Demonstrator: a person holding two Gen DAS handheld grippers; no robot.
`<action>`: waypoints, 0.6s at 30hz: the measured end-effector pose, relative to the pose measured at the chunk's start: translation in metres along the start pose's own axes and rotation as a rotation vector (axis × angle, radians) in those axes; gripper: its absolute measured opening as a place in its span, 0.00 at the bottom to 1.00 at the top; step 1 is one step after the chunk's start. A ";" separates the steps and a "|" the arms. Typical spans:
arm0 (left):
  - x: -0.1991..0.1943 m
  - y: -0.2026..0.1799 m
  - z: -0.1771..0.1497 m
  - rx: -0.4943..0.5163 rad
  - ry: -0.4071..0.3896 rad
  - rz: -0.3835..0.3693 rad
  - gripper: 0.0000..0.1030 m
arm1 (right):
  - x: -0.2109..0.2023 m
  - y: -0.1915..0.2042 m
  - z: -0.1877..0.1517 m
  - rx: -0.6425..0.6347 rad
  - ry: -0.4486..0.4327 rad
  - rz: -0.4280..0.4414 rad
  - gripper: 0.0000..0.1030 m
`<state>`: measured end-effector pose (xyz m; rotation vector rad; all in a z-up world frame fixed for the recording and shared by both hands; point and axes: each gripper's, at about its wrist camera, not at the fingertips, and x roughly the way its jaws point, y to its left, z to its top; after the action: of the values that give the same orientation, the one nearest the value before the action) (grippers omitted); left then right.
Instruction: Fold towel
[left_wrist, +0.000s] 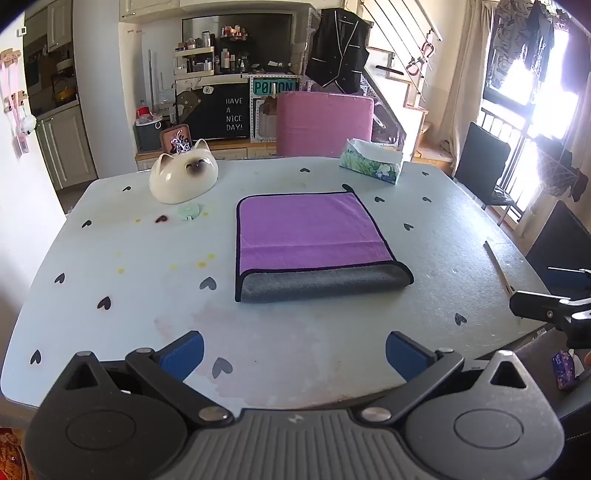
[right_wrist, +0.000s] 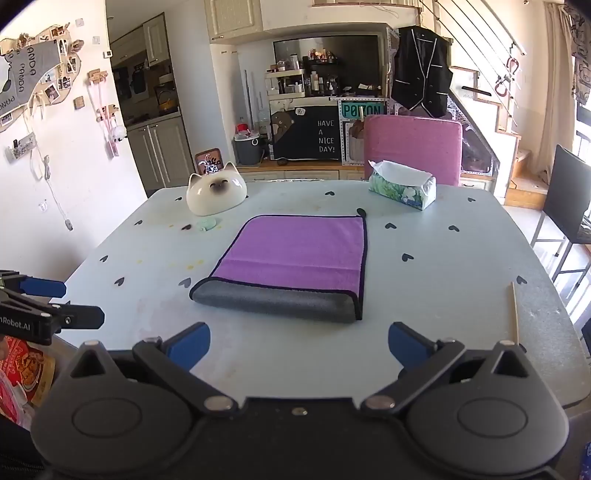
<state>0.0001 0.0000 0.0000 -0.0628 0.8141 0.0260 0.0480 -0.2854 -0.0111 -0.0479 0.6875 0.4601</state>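
A purple towel (left_wrist: 310, 232) with a grey underside and a dark hem lies folded flat in the middle of the pale blue table (left_wrist: 110, 295); its grey fold faces me. It also shows in the right wrist view (right_wrist: 295, 251). My left gripper (left_wrist: 293, 356) is open and empty, held above the table's near edge, short of the towel. My right gripper (right_wrist: 299, 345) is open and empty too, also short of the towel. Each gripper shows at the other view's edge: the right gripper (left_wrist: 546, 306) and the left gripper (right_wrist: 55, 306).
A white cat-shaped bowl (left_wrist: 183, 176) and a small green disc (left_wrist: 189, 212) sit at the back left. A tissue box (left_wrist: 373, 160) stands at the back right. A thin wooden stick (left_wrist: 498, 267) lies by the right edge. A pink chair (left_wrist: 325, 123) stands behind the table.
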 end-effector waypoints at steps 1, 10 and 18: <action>0.000 0.000 0.000 -0.003 0.002 -0.003 1.00 | 0.000 0.000 0.000 0.000 0.000 0.000 1.00; 0.000 0.000 0.000 -0.004 0.000 -0.005 1.00 | 0.001 0.000 0.000 0.004 0.004 0.004 1.00; 0.000 0.000 0.000 -0.006 -0.001 -0.003 1.00 | 0.001 0.000 0.000 0.003 0.004 0.002 1.00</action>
<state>-0.0001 0.0001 0.0000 -0.0697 0.8130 0.0253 0.0485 -0.2845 -0.0114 -0.0455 0.6922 0.4611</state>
